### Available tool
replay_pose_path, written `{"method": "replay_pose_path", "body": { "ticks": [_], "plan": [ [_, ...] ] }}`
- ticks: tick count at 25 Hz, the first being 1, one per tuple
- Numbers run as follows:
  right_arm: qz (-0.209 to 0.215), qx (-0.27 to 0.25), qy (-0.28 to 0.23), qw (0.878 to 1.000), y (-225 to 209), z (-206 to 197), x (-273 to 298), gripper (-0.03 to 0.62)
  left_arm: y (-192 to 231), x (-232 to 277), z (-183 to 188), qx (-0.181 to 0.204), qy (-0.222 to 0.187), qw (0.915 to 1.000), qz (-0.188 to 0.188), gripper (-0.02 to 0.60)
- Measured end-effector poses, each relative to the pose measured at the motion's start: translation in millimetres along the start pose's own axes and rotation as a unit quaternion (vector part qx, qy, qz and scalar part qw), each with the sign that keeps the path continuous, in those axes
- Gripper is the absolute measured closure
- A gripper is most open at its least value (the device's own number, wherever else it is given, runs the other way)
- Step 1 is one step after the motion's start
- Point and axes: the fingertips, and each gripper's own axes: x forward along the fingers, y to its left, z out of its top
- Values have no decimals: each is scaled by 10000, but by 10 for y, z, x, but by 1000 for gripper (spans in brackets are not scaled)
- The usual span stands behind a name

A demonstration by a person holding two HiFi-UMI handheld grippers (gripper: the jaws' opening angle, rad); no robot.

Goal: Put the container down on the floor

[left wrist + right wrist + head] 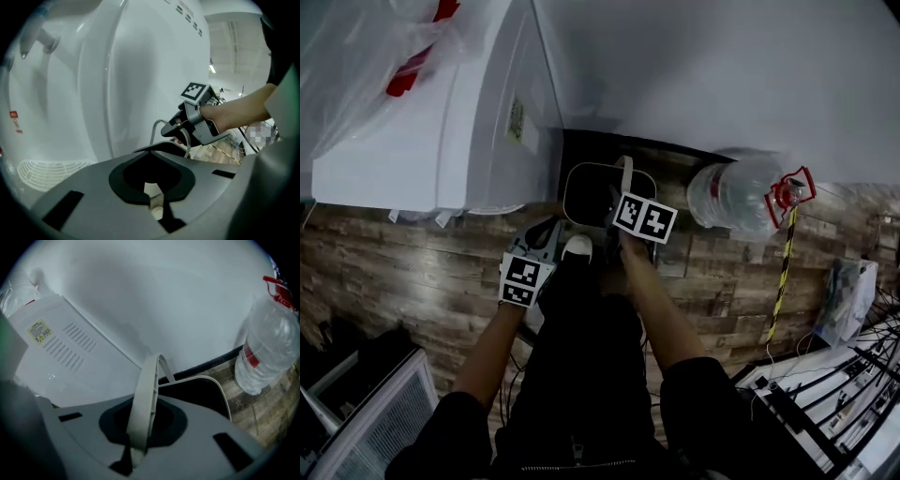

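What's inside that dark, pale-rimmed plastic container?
Nothing shows inside the dark, pale-rimmed plastic container: only blackness. Shadow hides its bottom, and the right gripper covers one corner.

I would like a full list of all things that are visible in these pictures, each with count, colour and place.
container: one, dark with pale rim, centre of the head view
water bottle: one, clear with red top, right of the container
appliance: one, white, left of the container
plastic bag: one, clear, over the appliance's top
striped tape: one, yellow and black, beside the water bottle
floor: brown wood pattern, below everything
right gripper: one, grey, shut on the container's pale handle
left gripper: one, grey, left of the container
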Motion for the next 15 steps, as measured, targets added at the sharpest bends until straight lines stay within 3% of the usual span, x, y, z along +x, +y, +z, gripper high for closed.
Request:
{"method": "replay_pose_path", "body": {
  "ticks": [15],
  "plan": [
    [237, -318, -243, 9989, -212, 148, 1184, 577, 366, 695, -976, -236, -198, 9995, 119, 566]
  ]
}}
